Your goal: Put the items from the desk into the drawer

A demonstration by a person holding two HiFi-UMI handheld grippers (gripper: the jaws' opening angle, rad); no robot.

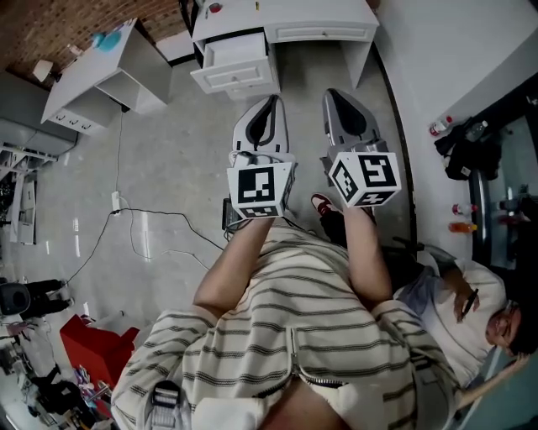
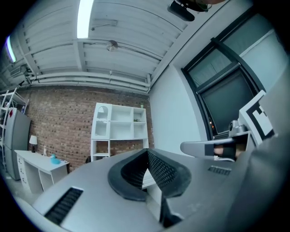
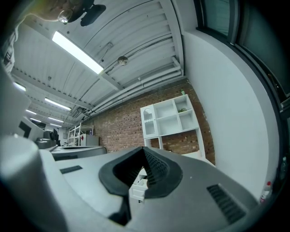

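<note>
The drawer [image 1: 238, 67] stands open under the white desk [image 1: 319, 17], well ahead; the desk's items barely show. The left gripper [image 1: 267, 105] and right gripper [image 1: 340, 97] are both closed on nothing, so reaching in without opening first would likely shove an item off.

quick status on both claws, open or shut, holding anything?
Left claw: closed, nothing in it.
Right claw: closed, nothing in it.

claws [image 1: 271, 101] [image 1: 336, 94]: 2 | marker cubes [image 1: 261, 189] [image 1: 366, 178]: 2 | white desks [image 1: 311, 13] [image 1: 88, 71]: 2 | white shelf unit [image 2: 120, 131]: 1
</note>
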